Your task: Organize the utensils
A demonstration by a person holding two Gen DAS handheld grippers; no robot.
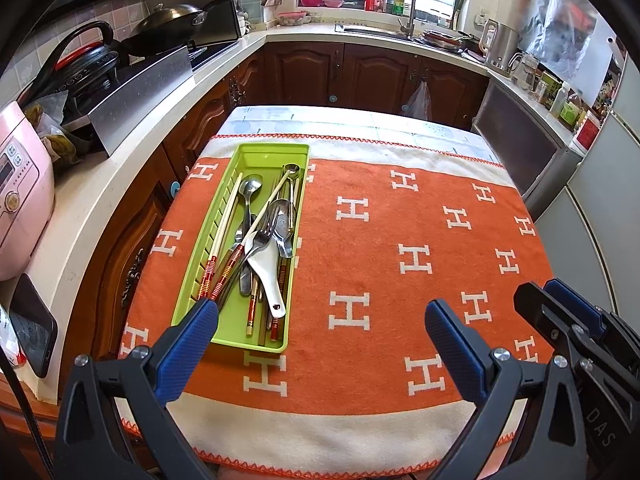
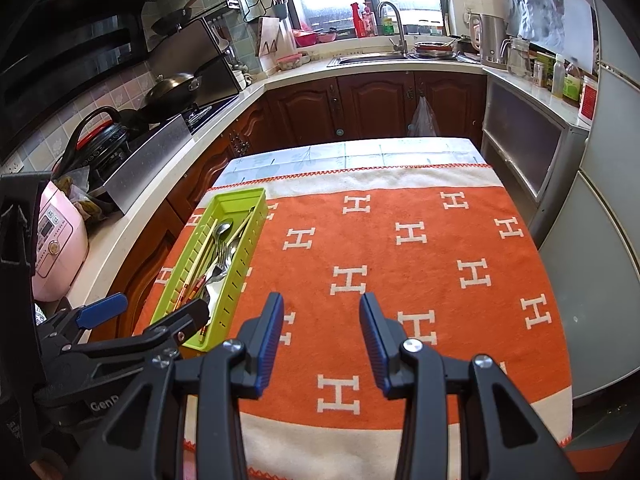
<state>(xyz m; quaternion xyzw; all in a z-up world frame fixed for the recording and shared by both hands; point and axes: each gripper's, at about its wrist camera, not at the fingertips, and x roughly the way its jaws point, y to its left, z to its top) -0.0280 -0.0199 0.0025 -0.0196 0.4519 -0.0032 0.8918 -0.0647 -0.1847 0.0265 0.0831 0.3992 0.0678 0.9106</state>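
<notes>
Lying on the left side of the orange cloth (image 1: 384, 280) is one green tray (image 1: 276, 151) holding mixed utensils: one white spoon (image 1: 266, 276), two forks (image 1: 267, 229), about three metal spoons (image 1: 250, 189) and several chopsticks (image 1: 228, 216), too tangled for counting. Hovering at the tray's near end, the left gripper (image 1: 320, 332) is gaping wide, empty. Beside it the right gripper (image 2: 321, 320) is standing narrower, empty too
</notes>
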